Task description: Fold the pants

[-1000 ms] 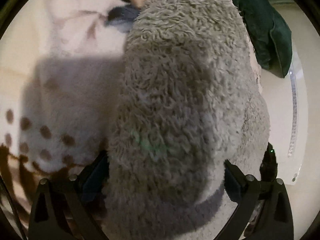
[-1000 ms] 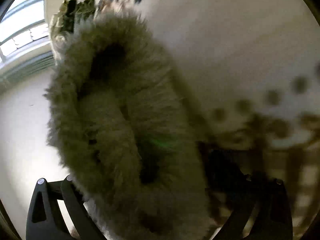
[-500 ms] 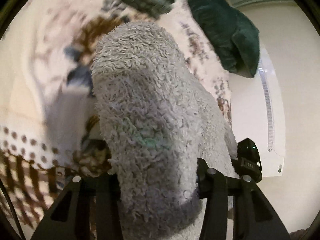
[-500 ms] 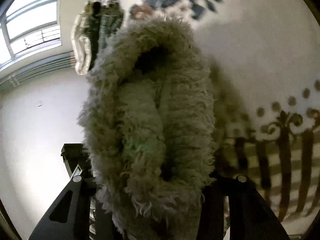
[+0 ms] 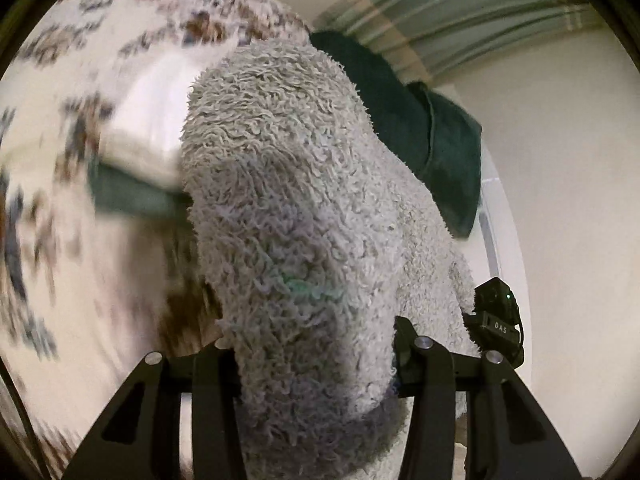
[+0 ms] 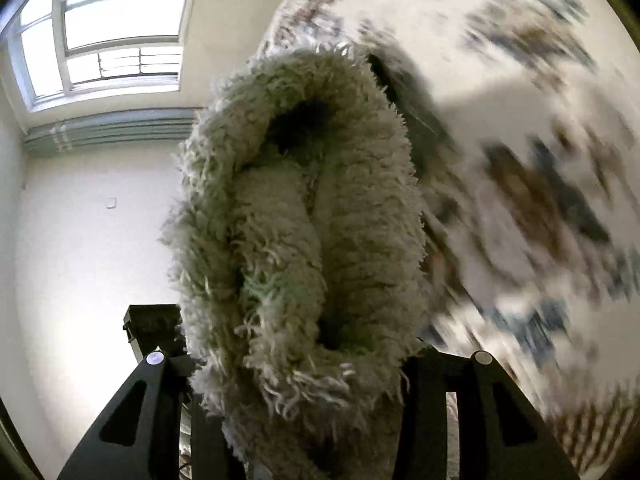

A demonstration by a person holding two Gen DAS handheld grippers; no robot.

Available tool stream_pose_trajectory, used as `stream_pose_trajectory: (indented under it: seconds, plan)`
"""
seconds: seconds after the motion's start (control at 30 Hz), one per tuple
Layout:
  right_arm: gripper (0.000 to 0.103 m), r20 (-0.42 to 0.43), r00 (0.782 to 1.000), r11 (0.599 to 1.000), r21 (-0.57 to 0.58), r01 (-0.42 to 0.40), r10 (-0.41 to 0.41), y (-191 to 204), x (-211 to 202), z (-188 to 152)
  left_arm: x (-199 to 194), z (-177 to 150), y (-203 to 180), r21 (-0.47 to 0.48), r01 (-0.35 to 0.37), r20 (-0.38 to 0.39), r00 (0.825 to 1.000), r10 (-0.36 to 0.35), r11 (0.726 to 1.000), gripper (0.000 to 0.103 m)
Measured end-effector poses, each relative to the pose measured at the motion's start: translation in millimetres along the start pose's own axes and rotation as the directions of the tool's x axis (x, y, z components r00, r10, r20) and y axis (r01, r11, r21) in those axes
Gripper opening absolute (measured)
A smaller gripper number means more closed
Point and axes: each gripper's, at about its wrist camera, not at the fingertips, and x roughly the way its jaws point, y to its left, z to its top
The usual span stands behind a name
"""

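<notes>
The left gripper [image 5: 316,364] was clamped on a thick fold of the fluffy grey pants [image 5: 296,208], which filled the space between its fingers and rose ahead of the camera. The right gripper [image 6: 316,372] was likewise closed on a bunched roll of the same pants [image 6: 296,216]. A patterned bedspread [image 5: 132,40] lay behind, blurred. A dark green garment [image 5: 440,148] sat beside the pants. A window [image 6: 112,28] showed at upper left in the right wrist view.

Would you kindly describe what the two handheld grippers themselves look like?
Both the left gripper and right gripper have matte black angular fingers with triangular cut-outs and silver round screw heads. A small black module lettered "DAS" shows in the left view. No sleeves or cables visible.
</notes>
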Motion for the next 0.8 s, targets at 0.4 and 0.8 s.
stream_pose_trajectory:
  seconds: [0.4,0.8]
  plan:
    - [0.043,0.007,0.998,0.998,-0.004,0.06,-0.06,53.3,198.8,224.2,67.5,214.2,132.0,-0.065,-0.013,-0.03,0.999,0.011,0.998,0.045]
    - [0.091,0.009,0.919,0.919,-0.024,0.393,-0.393,50.7,208.2,243.3,77.2,212.7,152.0,-0.008,-0.261,-0.129,0.958,0.258,0.965,0.087]
